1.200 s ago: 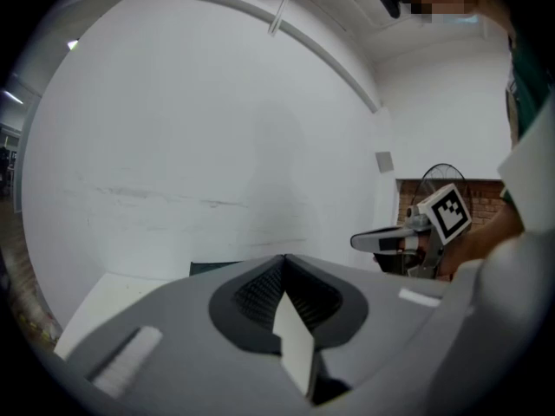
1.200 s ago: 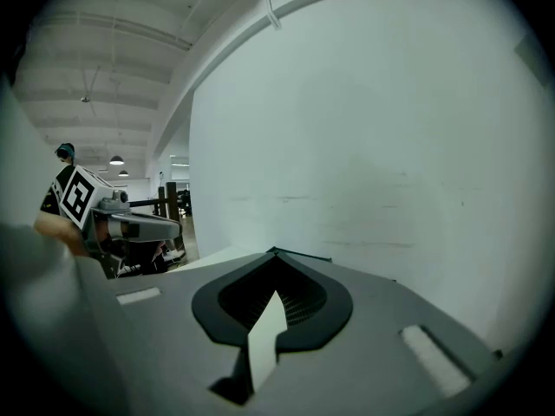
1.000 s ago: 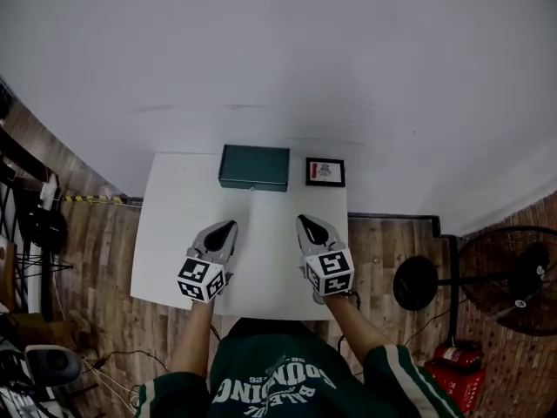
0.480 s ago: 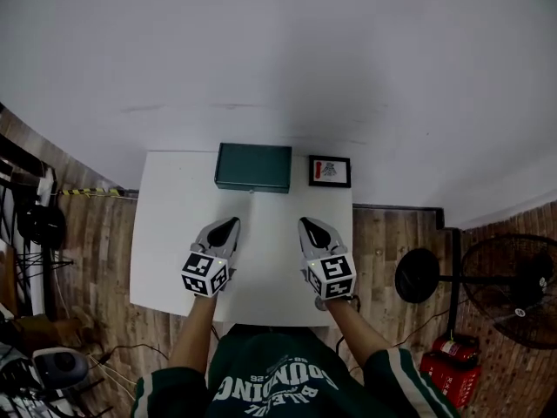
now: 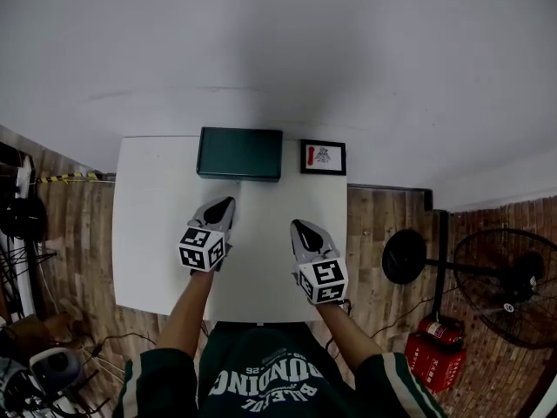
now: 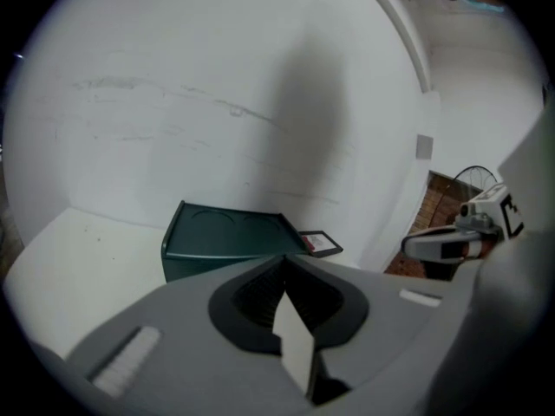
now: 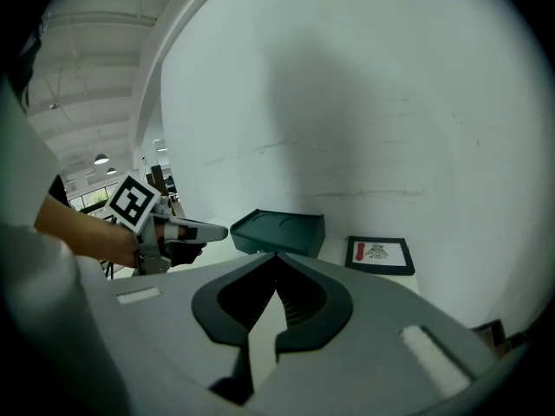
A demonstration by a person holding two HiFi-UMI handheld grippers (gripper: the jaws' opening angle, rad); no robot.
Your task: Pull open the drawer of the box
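A dark green box (image 5: 240,153) stands at the far edge of the white table (image 5: 165,233), against the wall; its drawer looks pushed in. The same box (image 6: 227,243) lies ahead in the left gripper view, and the box (image 7: 279,231) shows ahead-left in the right gripper view. My left gripper (image 5: 225,205) is shut and empty, hovering just short of the box. My right gripper (image 5: 298,227) is shut and empty too, further back and to the right. Both jaw pairs meet tip to tip with nothing between them.
A small black-framed picture (image 5: 323,158) stands right of the box. Wooden floor surrounds the table. A floor fan (image 5: 509,277) and a red extinguisher (image 5: 432,360) stand at the right; cables and gear lie at the left.
The head view has shifted, so the table and box sit lower-left in the frame. The left gripper has come nearer the box; the right gripper has dropped slightly back.
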